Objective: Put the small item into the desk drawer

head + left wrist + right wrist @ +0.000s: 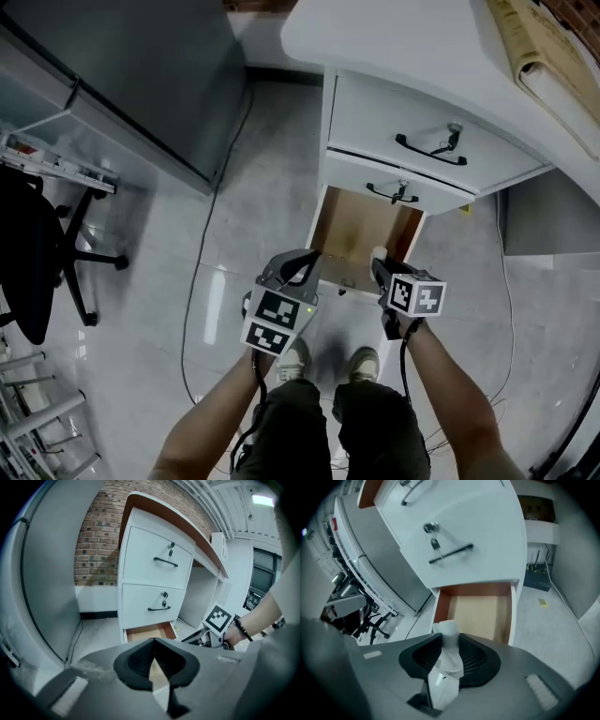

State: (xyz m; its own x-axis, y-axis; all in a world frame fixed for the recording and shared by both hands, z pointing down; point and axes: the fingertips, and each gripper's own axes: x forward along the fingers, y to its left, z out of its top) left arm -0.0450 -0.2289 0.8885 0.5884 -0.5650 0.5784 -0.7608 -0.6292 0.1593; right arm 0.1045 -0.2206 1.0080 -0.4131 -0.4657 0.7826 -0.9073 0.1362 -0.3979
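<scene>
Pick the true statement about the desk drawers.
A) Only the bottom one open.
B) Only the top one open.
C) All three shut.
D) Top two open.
A: the bottom drawer is pulled out, its wooden floor showing; the top drawer and the middle drawer sit shut.

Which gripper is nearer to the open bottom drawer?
Right. The right gripper, shut on the small white item, hangs over the open drawer's front edge. The left gripper sits beside the drawer's front corner, above the floor.
</scene>
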